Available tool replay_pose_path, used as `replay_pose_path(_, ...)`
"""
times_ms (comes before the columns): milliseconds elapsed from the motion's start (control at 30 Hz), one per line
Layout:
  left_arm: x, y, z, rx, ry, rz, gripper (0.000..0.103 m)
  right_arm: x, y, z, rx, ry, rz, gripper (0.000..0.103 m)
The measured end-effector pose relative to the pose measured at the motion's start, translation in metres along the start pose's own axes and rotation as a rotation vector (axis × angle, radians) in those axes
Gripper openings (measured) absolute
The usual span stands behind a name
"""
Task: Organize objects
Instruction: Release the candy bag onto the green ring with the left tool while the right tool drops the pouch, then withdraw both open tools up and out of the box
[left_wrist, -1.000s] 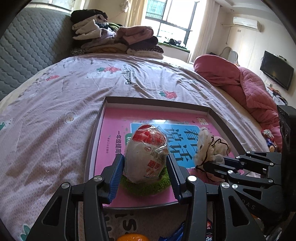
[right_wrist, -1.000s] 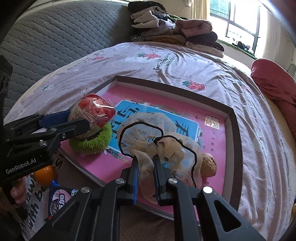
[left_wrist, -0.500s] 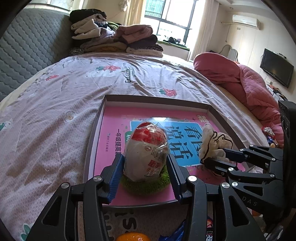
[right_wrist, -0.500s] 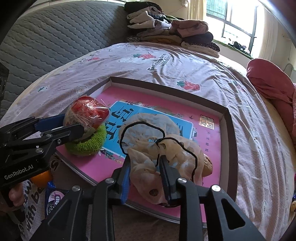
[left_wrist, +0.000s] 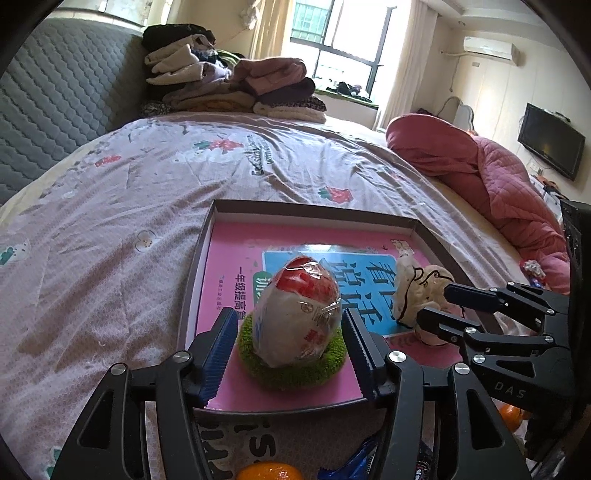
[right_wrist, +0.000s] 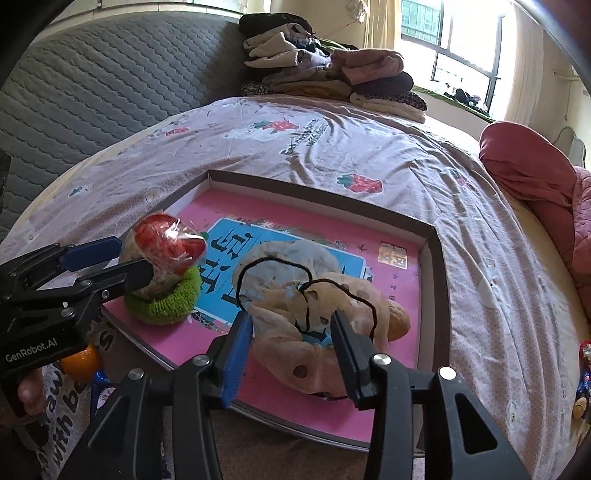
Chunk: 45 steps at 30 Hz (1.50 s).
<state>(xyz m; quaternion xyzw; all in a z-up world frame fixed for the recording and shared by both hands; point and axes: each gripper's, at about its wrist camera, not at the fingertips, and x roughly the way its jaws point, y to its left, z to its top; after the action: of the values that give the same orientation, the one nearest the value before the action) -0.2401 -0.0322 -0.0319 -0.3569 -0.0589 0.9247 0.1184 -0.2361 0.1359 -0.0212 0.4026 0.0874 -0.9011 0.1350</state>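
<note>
A shallow brown tray (left_wrist: 314, 208) with a pink and blue lining lies on the bed. At its near left a plastic-wrapped red and white snack pack (left_wrist: 299, 314) stands upright on a green knitted ring (left_wrist: 291, 365). My left gripper (left_wrist: 290, 321) straddles the pack with its jaws opening, and a gap shows on each side. A beige mesh pouch (right_wrist: 295, 295) with a black drawstring lies slumped in the tray. My right gripper (right_wrist: 291, 318) has its jaws opening around the pouch's near part, the pads not pressing it. The right wrist view also shows the left gripper (right_wrist: 129, 258) beside the pack (right_wrist: 166, 251).
An orange (left_wrist: 269, 472) and a blue wrapper (left_wrist: 347, 465) lie on printed fabric just before the tray. Folded clothes (left_wrist: 229, 85) are piled at the headboard. A pink quilt (left_wrist: 480, 166) is bunched at the right. Small packets (right_wrist: 585, 365) lie at the bed's right edge.
The left jaws have spread away from the snack pack, which stays on the green ring. The right jaws went from shut on the pouch to wide apart, and the pouch has settled in the tray.
</note>
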Motion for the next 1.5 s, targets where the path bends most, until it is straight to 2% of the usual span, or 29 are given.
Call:
replay_pose_path(533, -0.025, -0.003, 0.006, -0.011, -0.014, 0.019, 0.063, -0.023, -0.002, 0.008, 0.016, -0.062, 0.012, 0.049)
replay_pose_path(633, -0.028, -0.005, 0.006, -0.009, -0.009, 0.02, 0.071, -0.027, -0.002, 0.008, 0.019, -0.072, 0.013, 0.05)
replay_pose_path(967, -0.038, -0.007, 0.002, -0.009, 0.008, 0.021, 0.073, -0.039, -0.003, 0.008, 0.023, -0.096, 0.018, 0.051)
replay_pose_path(1133, -0.043, -0.004, -0.001, -0.014, 0.012, 0.029, 0.074, -0.045, -0.003, 0.007, 0.027, -0.106, 0.021, 0.055)
replay_pose_path(1500, -0.058, -0.005, -0.001, -0.003, -0.007, 0.057, 0.074, -0.062, -0.004, 0.006, 0.044, -0.139, 0.036, 0.059)
